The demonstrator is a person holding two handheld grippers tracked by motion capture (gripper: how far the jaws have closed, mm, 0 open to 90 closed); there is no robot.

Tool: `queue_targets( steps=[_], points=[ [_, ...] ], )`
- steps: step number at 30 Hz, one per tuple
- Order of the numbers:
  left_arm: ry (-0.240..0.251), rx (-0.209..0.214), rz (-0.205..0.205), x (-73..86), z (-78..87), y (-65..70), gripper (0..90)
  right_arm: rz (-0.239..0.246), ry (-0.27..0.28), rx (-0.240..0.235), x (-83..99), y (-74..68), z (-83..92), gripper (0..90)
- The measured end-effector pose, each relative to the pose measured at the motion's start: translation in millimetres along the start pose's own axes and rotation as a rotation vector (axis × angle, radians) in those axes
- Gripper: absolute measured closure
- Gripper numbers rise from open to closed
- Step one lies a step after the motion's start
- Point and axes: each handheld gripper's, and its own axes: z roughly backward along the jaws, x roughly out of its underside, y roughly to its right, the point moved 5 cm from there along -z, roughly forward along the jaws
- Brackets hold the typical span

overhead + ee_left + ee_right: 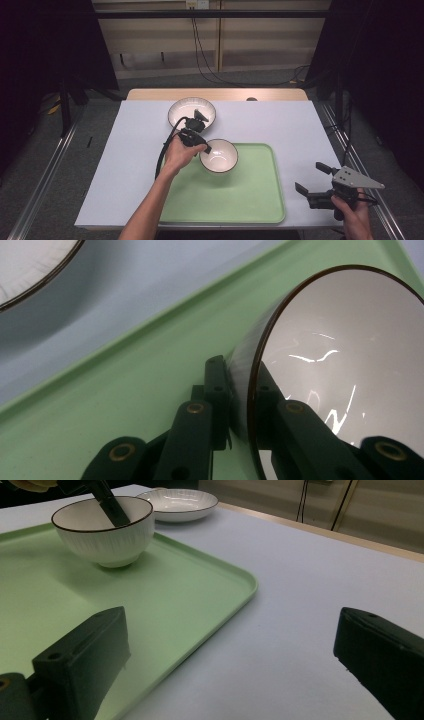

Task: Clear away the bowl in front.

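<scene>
A: Left tool (242, 390) first. Open or closed?

B: Closed on the rim of the small bowl (220, 156), one jaw inside against the glazed wall, the other outside on the ribbed wall. Pinches the edge because the bowl looks too wide to span from side to side.

A: And where is the bowl?

B: On the green tray (240, 200), in its far left corner, upright. Seems to rest on its foot in the right gripper view, though cannot tell for sure whether fully down or a hair above.

A: Why that corner?

B: Probably to leave the rest of the tray bare for more crockery. Nearest candidate: the plate (182, 112), just beyond the tray's far edge on the bench (280, 125), close to the bowl but apart from it.

A: Right tool (312, 178)?

B: Wide open, gripping nothing. Hangs at the near right corner of the bench, just off the tray's right edge, well apart from the bowl. Looks parked there to keep clear of the left hand (177, 152) and its work.

A: Step in hand, then?

B: Judged from the grip and the position: setting the bowl down on the tray, release not yet done.
</scene>
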Motion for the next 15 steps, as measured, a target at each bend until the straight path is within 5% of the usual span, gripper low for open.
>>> queue_targets(
  steps=[15],
  points=[
    [0.0, 0.051, -0.021, -31.2, -29.0, 32.3, 82.8, -0.005, 0.001, -0.004, 0.0, -0.2, 0.2, 0.7]
  ],
)
